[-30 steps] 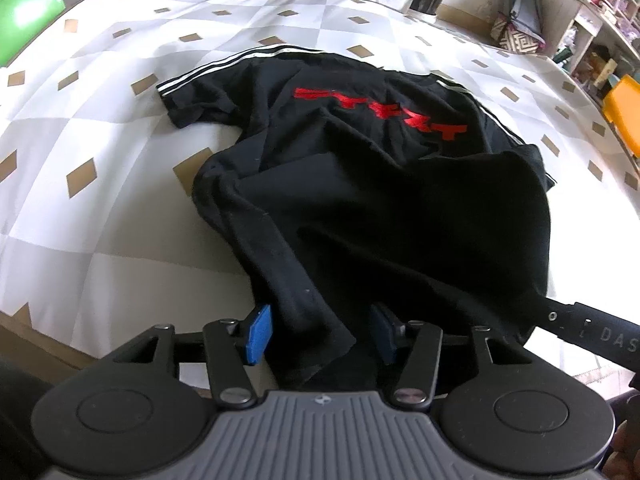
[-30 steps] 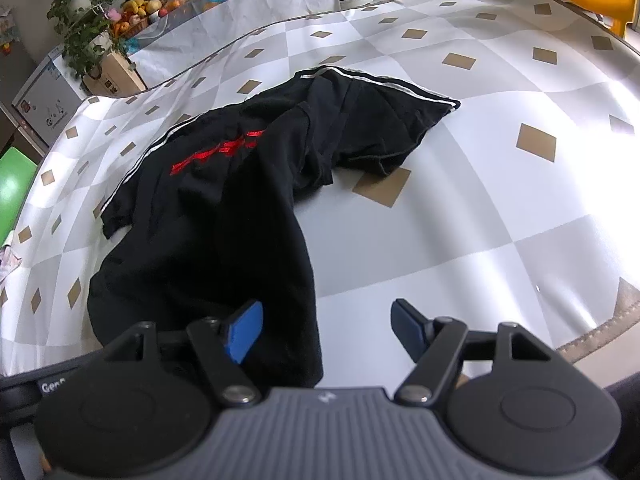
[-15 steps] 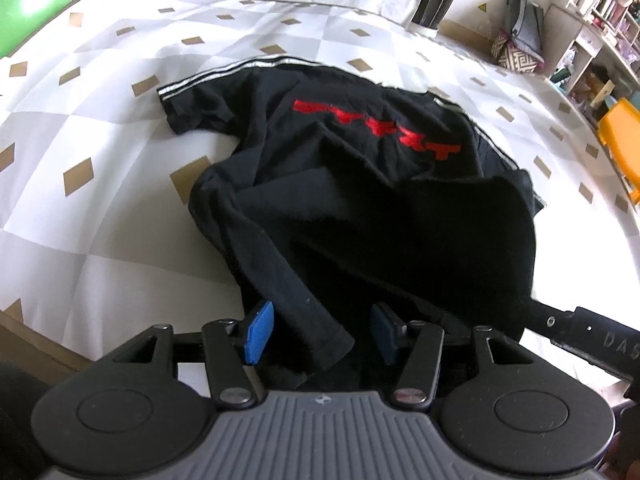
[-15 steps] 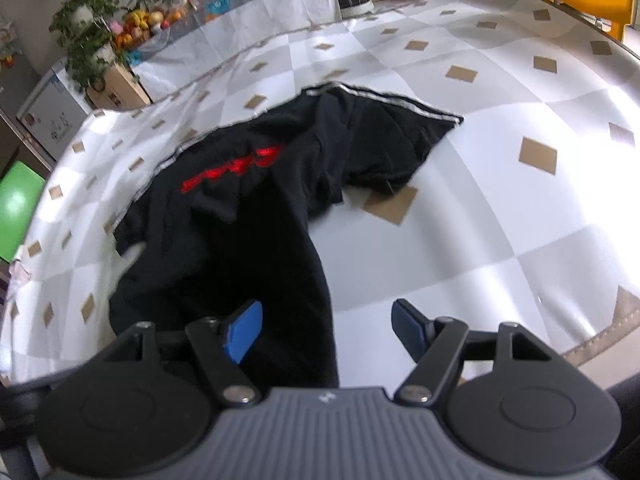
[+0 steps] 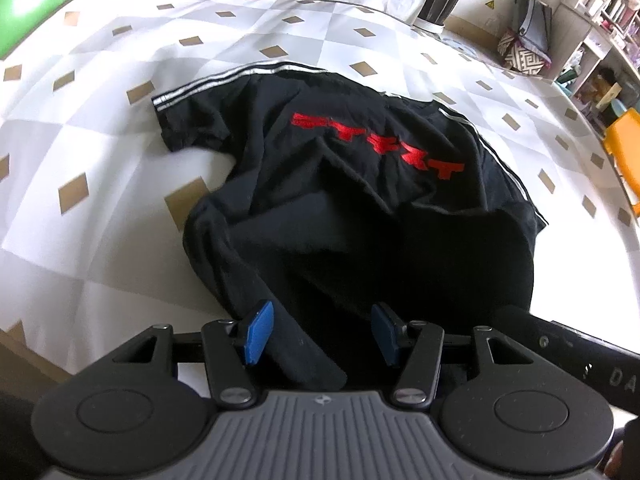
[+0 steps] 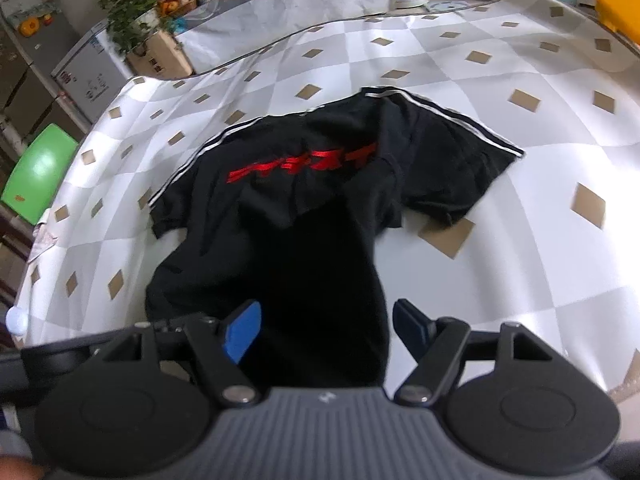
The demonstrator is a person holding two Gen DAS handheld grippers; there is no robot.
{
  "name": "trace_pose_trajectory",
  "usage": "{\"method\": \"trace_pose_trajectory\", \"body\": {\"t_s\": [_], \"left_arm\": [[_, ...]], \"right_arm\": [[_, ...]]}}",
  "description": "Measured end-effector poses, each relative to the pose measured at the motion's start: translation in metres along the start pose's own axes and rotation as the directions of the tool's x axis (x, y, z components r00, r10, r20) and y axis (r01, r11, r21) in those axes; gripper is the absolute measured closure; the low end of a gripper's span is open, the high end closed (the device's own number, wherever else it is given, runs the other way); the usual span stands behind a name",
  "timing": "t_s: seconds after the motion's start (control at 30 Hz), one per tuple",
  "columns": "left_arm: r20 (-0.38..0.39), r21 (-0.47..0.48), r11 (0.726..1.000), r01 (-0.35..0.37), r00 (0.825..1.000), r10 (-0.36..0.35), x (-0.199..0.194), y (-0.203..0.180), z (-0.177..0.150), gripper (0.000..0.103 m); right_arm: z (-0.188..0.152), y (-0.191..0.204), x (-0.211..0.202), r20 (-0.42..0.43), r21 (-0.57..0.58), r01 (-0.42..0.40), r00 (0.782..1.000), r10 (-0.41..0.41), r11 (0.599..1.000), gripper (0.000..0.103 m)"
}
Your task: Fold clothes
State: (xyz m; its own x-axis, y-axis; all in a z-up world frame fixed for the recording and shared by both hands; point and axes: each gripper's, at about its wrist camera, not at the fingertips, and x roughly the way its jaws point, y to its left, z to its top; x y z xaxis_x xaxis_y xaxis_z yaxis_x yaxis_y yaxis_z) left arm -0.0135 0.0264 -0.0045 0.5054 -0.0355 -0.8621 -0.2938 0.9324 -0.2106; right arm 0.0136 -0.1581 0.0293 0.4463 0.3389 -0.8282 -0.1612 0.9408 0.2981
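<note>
Diamond-patterned tablecloth (image 5: 120, 240) under black T-shirt (image 5: 360, 200)

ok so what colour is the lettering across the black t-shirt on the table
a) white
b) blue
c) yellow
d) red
d, the lettering across the black t-shirt is red in both wrist views; the only white on the shirt is the stripes running along the sleeves.
</note>
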Motion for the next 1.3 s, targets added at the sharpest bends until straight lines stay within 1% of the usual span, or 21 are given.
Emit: {"method": "trace_pose_trajectory", "body": {"t_s": [0.23,0.3,0.43,0.47,0.5,0.57,0.77,0.9,1.0,1.2,1.3], "left_arm": [[0.005,0.034,0.999,-0.014,1.0,0.013,0.0,-0.001,0.021,0.049],[-0.003,0.039,0.999,-0.015,1.0,0.015,0.002,-0.001,0.025,0.049],[-0.009,0.055,0.998,-0.021,1.0,0.022,0.004,-0.003,0.034,0.048],[-0.01,0.059,0.998,-0.023,1.0,0.024,0.004,-0.004,0.037,0.045],[-0.009,0.062,0.998,-0.024,1.0,0.025,0.005,-0.004,0.04,0.042],[-0.001,0.07,0.997,-0.027,1.0,0.027,0.004,-0.006,0.047,0.042],[0.005,0.078,0.997,-0.026,1.0,0.026,0.008,-0.005,0.07,0.041],[0.006,0.076,0.997,-0.033,0.999,0.033,0.012,-0.002,0.086,0.041],[0.003,0.062,0.997,-0.04,0.999,0.04,0.016,0.001,0.098,0.04],[-0.013,0.052,0.997,-0.059,0.998,0.06,0.03,0.004,0.114,0.04],[-0.023,0.054,0.996,-0.075,0.997,0.076,0.039,0.006,0.121,0.04]], "right_arm": [[0.021,0.011,0.005,-0.033,-0.07,-0.053,0.998,0.051,0.996,0.031],[0.028,0.01,0.005,-0.03,-0.064,-0.088,0.996,0.087,0.994,0.031],[0.045,-0.001,0.003,-0.005,-0.015,-0.134,0.991,0.134,0.991,0.031],[0.049,-0.004,0.004,-0.004,-0.007,-0.139,0.99,0.139,0.99,0.031],[0.052,-0.006,0.004,-0.002,-0.001,-0.136,0.991,0.136,0.991,0.031],[0.058,-0.01,0.007,0.003,0.004,-0.122,0.992,0.122,0.992,0.031],[0.078,-0.027,0.016,0.019,0.077,-0.126,0.992,0.125,0.989,0.031],[0.091,-0.035,0.023,0.031,0.095,-0.113,0.993,0.11,0.989,0.031],[0.101,-0.04,0.031,0.034,0.105,-0.088,0.996,0.084,0.991,0.031],[0.113,-0.052,0.053,-0.008,0.155,-0.042,0.999,0.044,0.987,0.03],[0.116,-0.051,0.059,-0.007,0.151,-0.033,0.999,0.034,0.988,0.03]]}}
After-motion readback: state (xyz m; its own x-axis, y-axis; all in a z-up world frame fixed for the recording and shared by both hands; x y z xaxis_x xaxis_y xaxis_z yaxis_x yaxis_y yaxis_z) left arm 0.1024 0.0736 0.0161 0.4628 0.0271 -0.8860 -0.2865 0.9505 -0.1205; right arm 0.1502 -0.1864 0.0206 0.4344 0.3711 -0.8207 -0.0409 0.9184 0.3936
